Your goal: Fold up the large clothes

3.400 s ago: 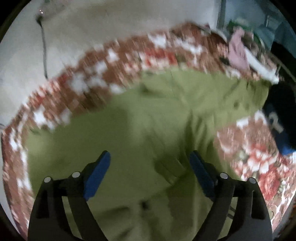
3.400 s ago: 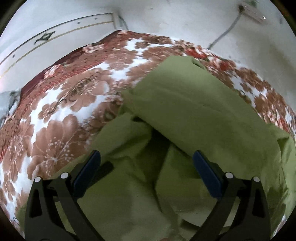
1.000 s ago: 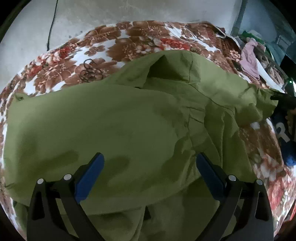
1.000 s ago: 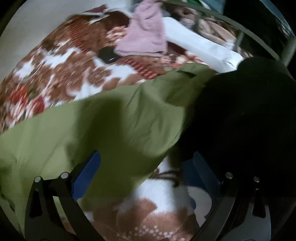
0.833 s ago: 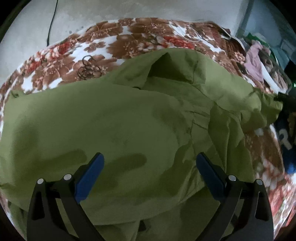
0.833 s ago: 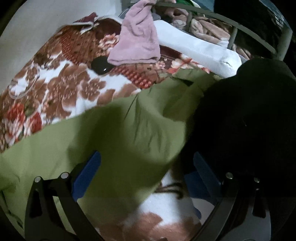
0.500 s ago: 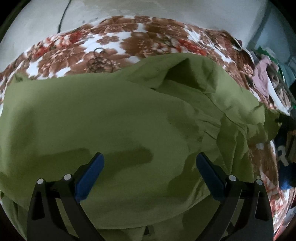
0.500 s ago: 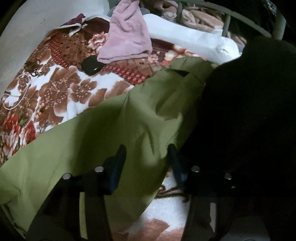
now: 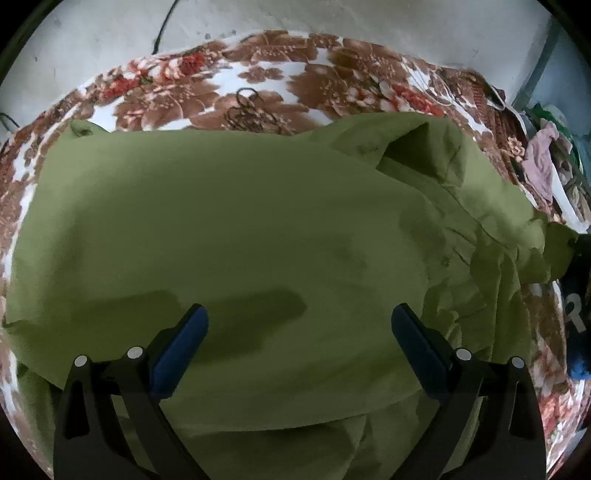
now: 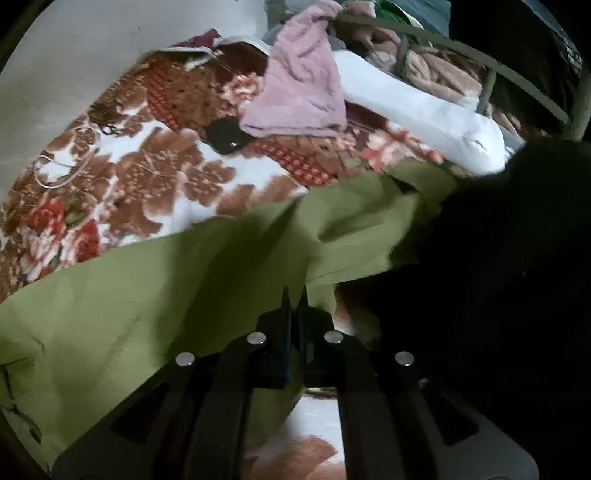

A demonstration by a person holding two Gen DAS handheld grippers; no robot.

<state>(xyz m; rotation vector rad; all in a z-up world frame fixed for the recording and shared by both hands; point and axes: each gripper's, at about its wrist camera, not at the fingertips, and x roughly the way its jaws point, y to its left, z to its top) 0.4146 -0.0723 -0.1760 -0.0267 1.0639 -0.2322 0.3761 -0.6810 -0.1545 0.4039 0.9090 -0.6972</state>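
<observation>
A large olive-green garment [image 9: 258, 221] lies spread over a floral bedspread [image 9: 277, 74], with a folded-over layer on top and a bunched sleeve at the right. My left gripper [image 9: 299, 325] hovers over the garment's near part, open, with nothing between its blue pads. In the right wrist view the garment [image 10: 147, 295] runs across the lower left. My right gripper [image 10: 293, 295] has its jaws pressed together on the garment's creased edge, next to a black cloth [image 10: 498, 277].
At the bed's far end lie a pink cloth [image 10: 303, 85], a white bundle [image 10: 417, 110] and a small black object [image 10: 225, 136]. A metal rail [image 10: 517, 85] stands behind them. A dark blue garment [image 9: 576, 306] with white lettering lies at the right. A bare wall [image 9: 332, 22] is behind the bed.
My right gripper's jaws have gone from wide open to shut on the green garment's edge. The left gripper has slid sideways over the garment and stays open.
</observation>
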